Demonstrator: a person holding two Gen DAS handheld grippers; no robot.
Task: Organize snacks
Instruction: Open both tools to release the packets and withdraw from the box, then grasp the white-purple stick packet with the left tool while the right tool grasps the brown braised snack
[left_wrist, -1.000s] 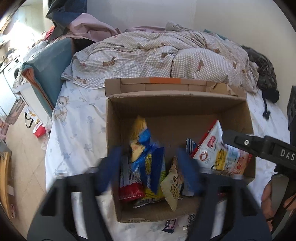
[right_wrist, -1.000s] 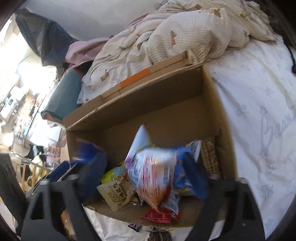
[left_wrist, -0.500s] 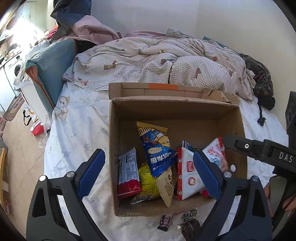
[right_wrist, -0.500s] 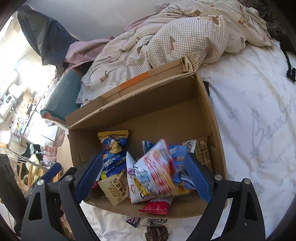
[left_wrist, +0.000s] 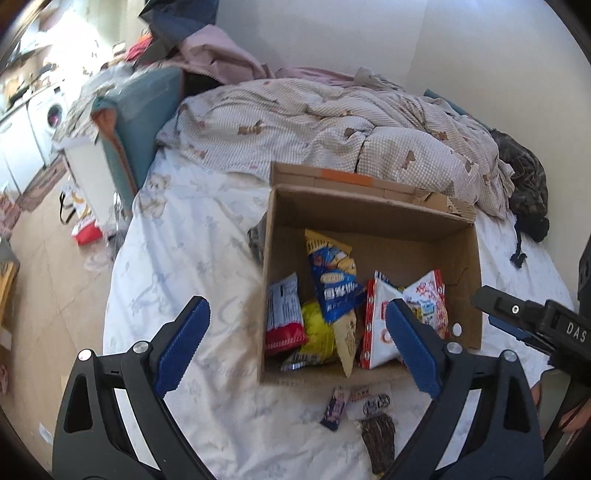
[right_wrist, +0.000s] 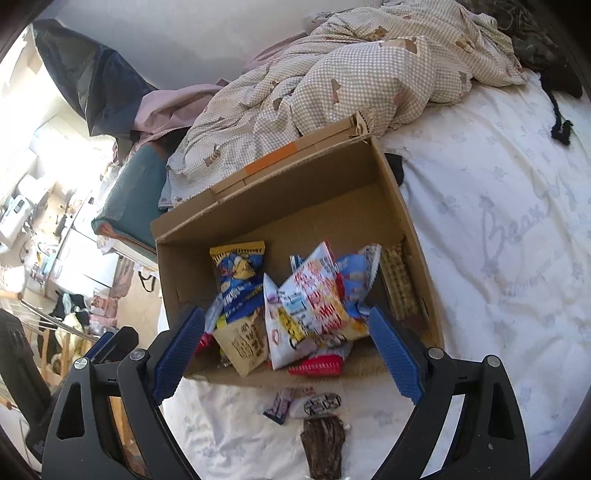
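A: Figure: a cardboard box (left_wrist: 369, 218) on a bed sheet (left_wrist: 192, 258). How much is sorted?

B: Most of it, I judge. Inside lie a blue-and-yellow bag (left_wrist: 332, 273), a red-and-white packet (left_wrist: 283, 317), a yellow bag (left_wrist: 317, 332), a tan pouch (right_wrist: 245, 341) and a white-and-red bag (right_wrist: 314, 295).

A: And what is left?

B: Three small items on the sheet, just outside the near wall at 6 o'clock from the box: a purple bar (left_wrist: 335, 404), a small white packet (right_wrist: 319, 402) and a dark brown strip (right_wrist: 325, 443).

A: The tools?

B: The left gripper (left_wrist: 295, 347) stands spread, its jaws having just been opening, nothing between them. The right gripper (right_wrist: 286, 354) is spread too, holding nothing; both hang over the near edge.

A: Next?

B: Probably picking up those three; flat wrappers on soft cloth may be awkward to pinch.
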